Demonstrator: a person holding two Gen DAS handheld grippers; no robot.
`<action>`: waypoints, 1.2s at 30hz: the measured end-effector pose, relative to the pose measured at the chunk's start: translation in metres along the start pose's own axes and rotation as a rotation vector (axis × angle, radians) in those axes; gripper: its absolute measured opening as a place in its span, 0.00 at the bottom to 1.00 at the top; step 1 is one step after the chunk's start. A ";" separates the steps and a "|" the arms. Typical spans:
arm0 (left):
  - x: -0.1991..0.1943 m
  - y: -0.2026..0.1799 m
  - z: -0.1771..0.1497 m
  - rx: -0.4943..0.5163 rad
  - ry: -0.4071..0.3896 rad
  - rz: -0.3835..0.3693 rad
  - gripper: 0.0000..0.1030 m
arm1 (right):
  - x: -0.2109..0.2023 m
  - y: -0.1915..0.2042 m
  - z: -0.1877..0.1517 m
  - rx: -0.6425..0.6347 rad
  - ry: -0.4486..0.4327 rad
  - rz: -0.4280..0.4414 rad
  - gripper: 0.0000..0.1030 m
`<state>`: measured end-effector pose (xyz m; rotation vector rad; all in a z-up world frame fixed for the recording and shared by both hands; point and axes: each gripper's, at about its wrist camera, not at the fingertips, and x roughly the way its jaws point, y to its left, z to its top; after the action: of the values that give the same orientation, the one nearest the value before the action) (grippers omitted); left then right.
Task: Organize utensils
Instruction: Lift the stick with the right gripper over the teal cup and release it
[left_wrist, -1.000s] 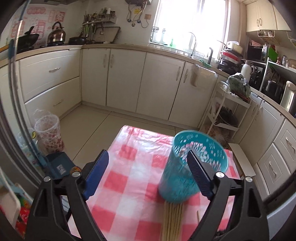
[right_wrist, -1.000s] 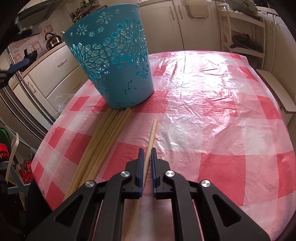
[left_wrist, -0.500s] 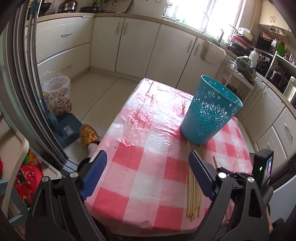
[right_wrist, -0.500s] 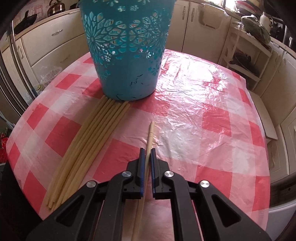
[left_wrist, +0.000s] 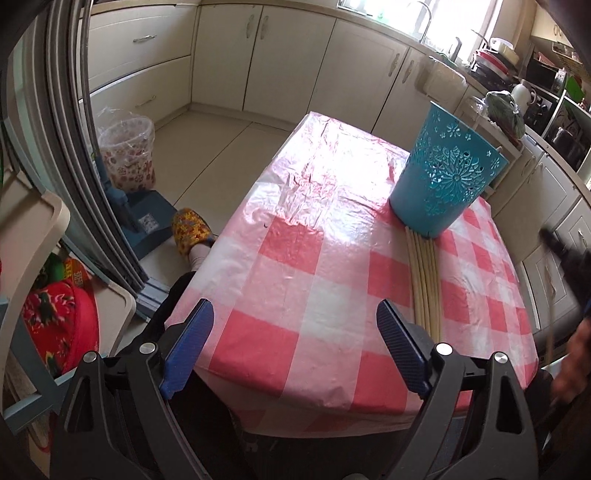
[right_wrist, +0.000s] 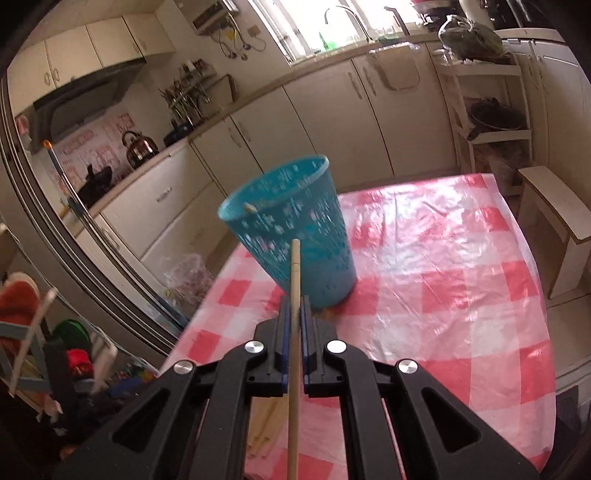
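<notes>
Right gripper (right_wrist: 294, 306) clamped on one chopstick (right_wrist: 294, 295) held above the table (left_wrist: 303, 280), left gripper (left_wrist: 295, 332) spread wide and empty; best tip it point-down over the blue basket (right_wrist: 291, 221), release low.

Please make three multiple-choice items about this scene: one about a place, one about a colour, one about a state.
1. Where do the loose chopsticks lie?
A. on the floor
B. on the table, ends against the basket
C. on the counter

2. What colour is the basket?
A. teal
B. yellow
C. black

3. What is the state of the right claw?
A. wide open
B. shut on a spoon
C. shut on one chopstick

Answers: 1 B, they touch the basket's base; 2 A, both views show teal; 3 C, its pads pinch the stick.
</notes>
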<state>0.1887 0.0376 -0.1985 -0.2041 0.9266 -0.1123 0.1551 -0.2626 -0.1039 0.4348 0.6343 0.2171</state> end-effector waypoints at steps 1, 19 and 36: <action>0.001 0.001 -0.002 -0.002 0.008 -0.002 0.83 | -0.004 0.006 0.013 0.002 -0.035 0.021 0.06; 0.011 0.017 -0.002 -0.056 0.045 -0.017 0.83 | 0.088 0.027 0.149 -0.010 -0.343 -0.080 0.06; 0.000 0.012 0.000 -0.052 0.019 -0.019 0.83 | 0.046 0.019 0.107 -0.072 -0.309 -0.102 0.24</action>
<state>0.1885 0.0494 -0.2010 -0.2603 0.9471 -0.1079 0.2552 -0.2656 -0.0423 0.3565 0.3437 0.0722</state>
